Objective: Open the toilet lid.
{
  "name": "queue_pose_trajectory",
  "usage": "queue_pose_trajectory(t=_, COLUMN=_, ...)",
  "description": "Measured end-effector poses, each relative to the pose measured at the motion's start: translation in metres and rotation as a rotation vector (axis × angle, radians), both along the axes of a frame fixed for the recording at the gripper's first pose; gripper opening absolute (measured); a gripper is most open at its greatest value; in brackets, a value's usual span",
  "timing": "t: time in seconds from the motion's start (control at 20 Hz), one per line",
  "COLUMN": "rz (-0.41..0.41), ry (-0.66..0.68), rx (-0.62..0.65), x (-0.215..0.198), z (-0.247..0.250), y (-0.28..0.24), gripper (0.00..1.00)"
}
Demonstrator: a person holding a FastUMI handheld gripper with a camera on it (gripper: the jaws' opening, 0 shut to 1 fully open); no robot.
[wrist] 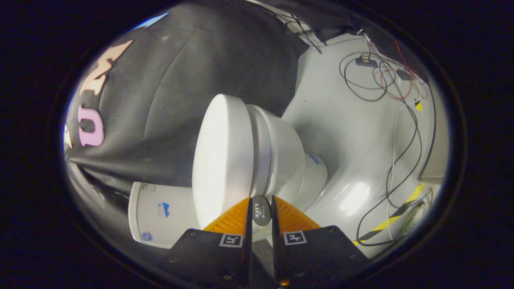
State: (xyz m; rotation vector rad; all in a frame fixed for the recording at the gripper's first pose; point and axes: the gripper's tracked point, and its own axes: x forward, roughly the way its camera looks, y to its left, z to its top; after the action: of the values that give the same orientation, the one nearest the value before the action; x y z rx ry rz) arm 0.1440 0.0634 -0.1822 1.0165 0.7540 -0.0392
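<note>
Both fingers (241, 214) pinch the dark tab (261, 209) on the toilet lid (223, 160), its face turned sideways.

The toilet lid (223, 160) looks like smooth hard plastic with a soft sheen, and the bowl (283, 156) under it is glossier, like glazed ceramic. The tank (160, 214) is smooth and white too, a bit duller. The little oval tab (261, 210) squeezed between the gripper (261, 200) fingers looks like dark matt rubber or plastic. The fingers (235, 218) have a ribbed texture, pretty plasticky. The floor (353, 140) is smooth and semi-glossy with bright glare spots. The back wall (180, 80) is matt, creased cloth. The cables (401, 160) look rubber-coated.
</note>
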Motion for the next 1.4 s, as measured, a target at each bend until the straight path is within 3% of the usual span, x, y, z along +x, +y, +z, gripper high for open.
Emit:
queue_pose_trajectory(t=0.25, rz=0.019, ry=-0.049, rx=0.069, x=0.003, z=0.006, y=0.004, gripper=0.22)
queue_pose_trajectory(t=0.3, rz=0.009, ry=-0.03, rx=0.029, x=0.025, z=-0.016, y=-0.002, gripper=0.22)
queue_pose_trajectory(t=0.4, rz=0.013, ry=-0.05, rx=0.076, x=0.022, z=-0.02, y=-0.001, gripper=0.01)
queue_pose_trajectory(t=0.8, rz=0.006, ry=-0.022, rx=0.001, x=-0.002, z=0.008, y=0.006, gripper=0.01)
queue_pose_trajectory(t=1.4, rz=0.071, ry=-0.161, rx=-0.042, x=-0.014, z=0.08, y=0.034, gripper=0.01)
